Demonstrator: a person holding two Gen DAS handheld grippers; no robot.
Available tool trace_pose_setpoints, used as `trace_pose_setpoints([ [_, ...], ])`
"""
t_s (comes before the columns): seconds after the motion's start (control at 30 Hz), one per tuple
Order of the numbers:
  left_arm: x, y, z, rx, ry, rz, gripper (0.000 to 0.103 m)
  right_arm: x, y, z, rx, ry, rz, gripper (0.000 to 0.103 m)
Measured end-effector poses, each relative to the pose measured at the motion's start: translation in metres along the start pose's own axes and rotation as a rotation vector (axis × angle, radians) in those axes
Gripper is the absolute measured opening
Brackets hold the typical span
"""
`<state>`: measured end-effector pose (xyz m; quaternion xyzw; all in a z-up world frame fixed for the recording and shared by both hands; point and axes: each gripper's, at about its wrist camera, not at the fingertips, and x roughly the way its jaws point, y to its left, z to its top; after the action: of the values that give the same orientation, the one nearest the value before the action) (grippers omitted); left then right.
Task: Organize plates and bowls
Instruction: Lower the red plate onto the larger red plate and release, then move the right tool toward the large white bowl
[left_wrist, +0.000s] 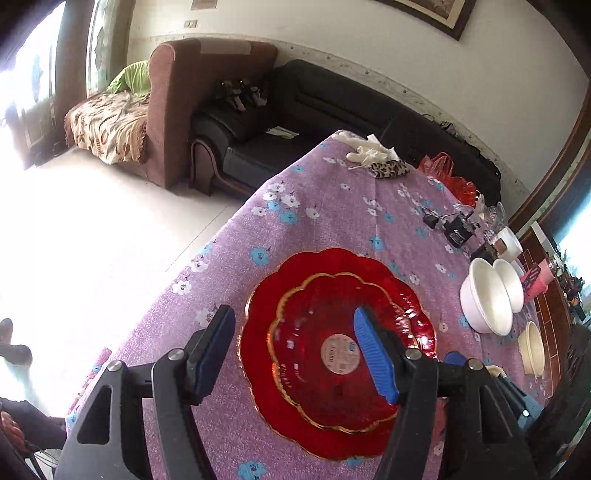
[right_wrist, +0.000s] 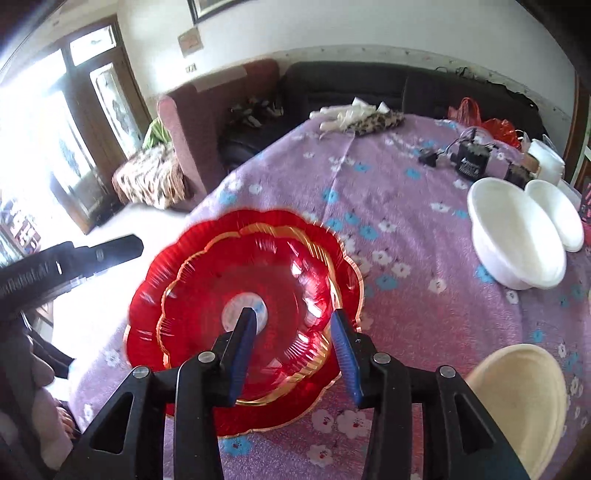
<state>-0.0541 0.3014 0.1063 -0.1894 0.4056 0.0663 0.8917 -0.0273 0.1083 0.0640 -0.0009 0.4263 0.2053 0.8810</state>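
Two red scalloped glass plates with gold rims are stacked on the purple floral tablecloth: a smaller plate (left_wrist: 325, 350) (right_wrist: 251, 295) lies on a larger plate (left_wrist: 280, 417) (right_wrist: 155, 277). A round sticker (left_wrist: 340, 354) marks the smaller plate's centre. My left gripper (left_wrist: 295, 332) is open above the stack. My right gripper (right_wrist: 293, 321) is open over the stack's near right part, not gripping it. Two white bowls (left_wrist: 487, 299) (right_wrist: 517, 236) sit at the right. A cream bowl (left_wrist: 532, 354) (right_wrist: 517, 398) lies nearer.
The table (left_wrist: 332, 206) (right_wrist: 406, 206) also holds a black power adapter (left_wrist: 458, 229) (right_wrist: 469, 158), a leopard-print pouch (left_wrist: 388, 170) (right_wrist: 376, 120), white gloves (left_wrist: 369, 149), a red bag (left_wrist: 450, 177) and white containers (right_wrist: 546, 158). Sofas stand beyond the far edge. The floor drops off at left.
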Motion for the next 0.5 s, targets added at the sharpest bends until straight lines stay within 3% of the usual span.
trace_pose_setpoints([
  [0.13,-0.022,-0.018,-0.014,0.035,-0.036,-0.036,0.067,-0.035,-0.013,-0.001,0.021,-0.064,0.002,0.047],
  [0.2,-0.033,-0.031,-0.022,0.057,-0.067,-0.058,0.070,-0.060,-0.024,-0.007,0.022,-0.119,-0.018,0.055],
  [0.37,-0.058,-0.066,-0.050,0.119,-0.149,-0.061,0.074,-0.111,-0.054,-0.031,0.009,-0.276,-0.133,0.069],
  [0.5,-0.064,-0.091,-0.071,0.158,-0.148,-0.082,0.075,-0.139,-0.087,-0.048,0.030,-0.345,-0.208,0.077],
])
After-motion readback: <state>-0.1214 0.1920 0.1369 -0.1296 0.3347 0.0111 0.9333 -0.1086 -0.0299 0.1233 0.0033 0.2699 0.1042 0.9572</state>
